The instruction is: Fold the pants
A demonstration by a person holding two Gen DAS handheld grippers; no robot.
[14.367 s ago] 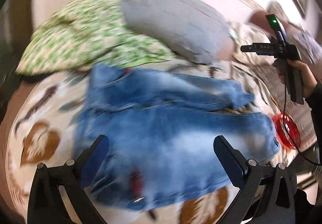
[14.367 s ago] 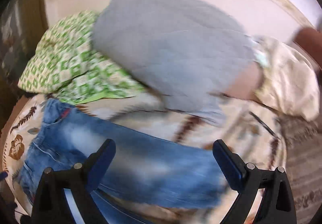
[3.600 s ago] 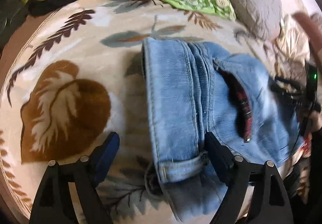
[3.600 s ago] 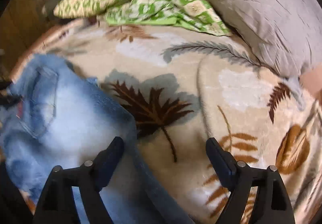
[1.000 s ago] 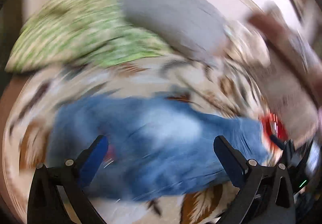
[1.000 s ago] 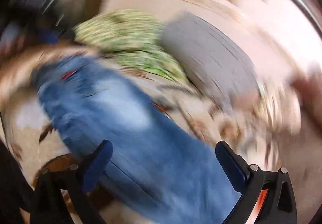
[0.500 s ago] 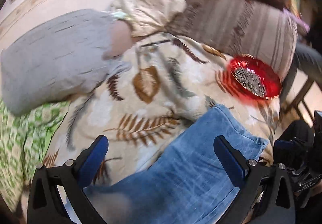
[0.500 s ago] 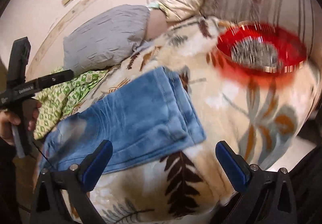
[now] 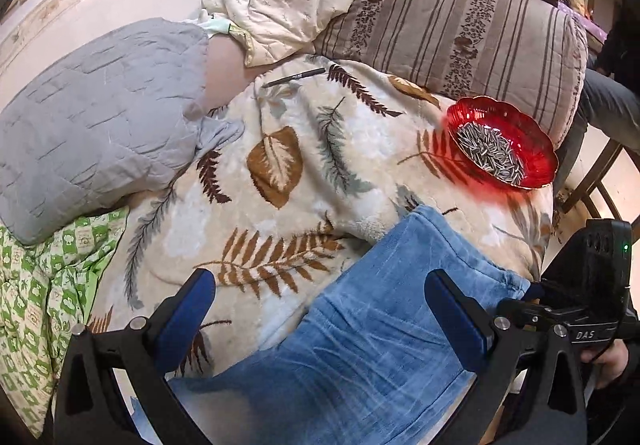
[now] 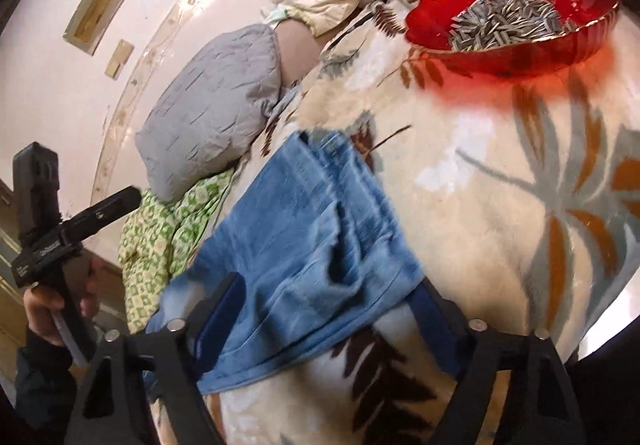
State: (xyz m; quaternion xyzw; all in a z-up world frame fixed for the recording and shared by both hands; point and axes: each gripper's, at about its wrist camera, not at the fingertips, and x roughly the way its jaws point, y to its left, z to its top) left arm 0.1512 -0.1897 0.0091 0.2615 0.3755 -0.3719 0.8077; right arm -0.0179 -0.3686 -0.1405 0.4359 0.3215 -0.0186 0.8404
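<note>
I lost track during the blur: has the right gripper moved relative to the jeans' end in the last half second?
Yes. The right gripper has come down over the jeans; its closing jaws now straddle the hem, nearer the red bowl.

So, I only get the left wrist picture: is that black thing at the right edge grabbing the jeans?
Observer: Not quite. In the right wrist view, the right hand-held gripper is closing its jaws, with the near end of the jeans between them.
Operator: Is that end a single layer?
Observer: No. That view shows the denim doubled, with stacked hem edges at the far corner.
Operator: And what holds the gripper I'm looking along?
Observer: A hand in a dark sleeve, wrapped round the handle of the left hand-held gripper.
</note>
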